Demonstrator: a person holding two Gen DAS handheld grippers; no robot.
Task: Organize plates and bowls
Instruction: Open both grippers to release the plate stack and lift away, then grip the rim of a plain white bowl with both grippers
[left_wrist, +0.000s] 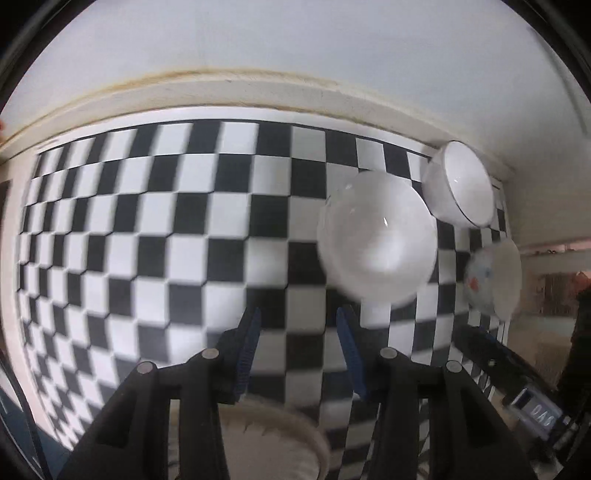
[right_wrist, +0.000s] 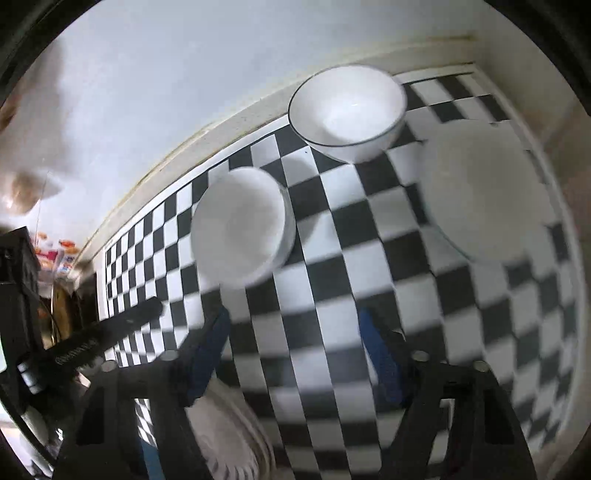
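Observation:
A plain white bowl (left_wrist: 376, 243) (right_wrist: 240, 225) sits on the checkered mat (left_wrist: 147, 221) (right_wrist: 332, 295). A white bowl with a dark rim line (left_wrist: 460, 184) (right_wrist: 347, 110) stands behind it by the wall. A white plate (right_wrist: 484, 192) lies at the right; in the left wrist view it shows with a floral underside (left_wrist: 491, 280). A beige plate (left_wrist: 273, 439) (right_wrist: 229, 432) lies under both grippers. My left gripper (left_wrist: 297, 347) is open and empty, short of the plain bowl. My right gripper (right_wrist: 295, 350) is open and empty above the mat.
A cream ledge (left_wrist: 221, 88) and a white wall (right_wrist: 166, 74) bound the mat at the back. The other gripper's black body (right_wrist: 92, 343) reaches in from the left. A grey device with digits (left_wrist: 539, 410) lies off the mat at the right.

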